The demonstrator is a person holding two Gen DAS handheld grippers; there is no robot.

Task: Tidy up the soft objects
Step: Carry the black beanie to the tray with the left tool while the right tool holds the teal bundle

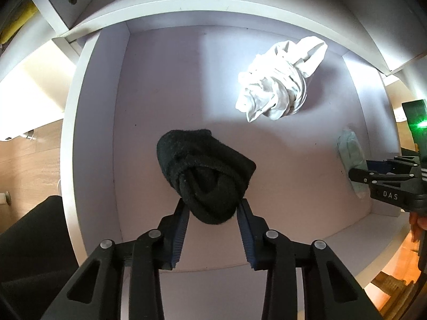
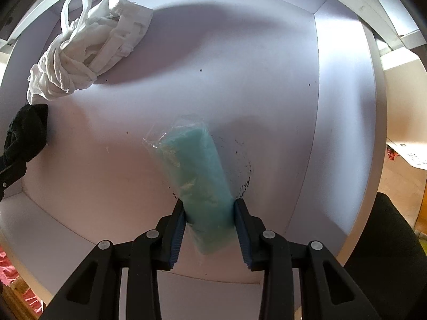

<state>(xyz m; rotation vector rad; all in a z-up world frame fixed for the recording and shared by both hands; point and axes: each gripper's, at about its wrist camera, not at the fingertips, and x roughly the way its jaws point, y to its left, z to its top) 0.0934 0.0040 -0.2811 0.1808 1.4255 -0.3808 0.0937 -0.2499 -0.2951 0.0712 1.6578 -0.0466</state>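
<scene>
My left gripper (image 1: 212, 205) is shut on a rolled black sock (image 1: 202, 170) inside a white shelf compartment (image 1: 133, 106). My right gripper (image 2: 209, 205) is shut on a teal sponge in clear plastic wrap (image 2: 197, 170), which lies on the compartment floor (image 2: 267, 93). A crumpled white cloth (image 1: 280, 80) lies at the back of the compartment; it also shows in the right wrist view (image 2: 88, 45). The black sock shows at the left edge of the right wrist view (image 2: 26, 136). The right gripper (image 1: 355, 173) and the sponge (image 1: 352, 152) show at the right of the left wrist view.
The compartment has white side walls (image 2: 344, 106) and a shelf board above (image 1: 186, 13). Dark specks (image 2: 245, 178) mark the floor beside the sponge. A wooden floor (image 1: 26, 160) shows outside on the left.
</scene>
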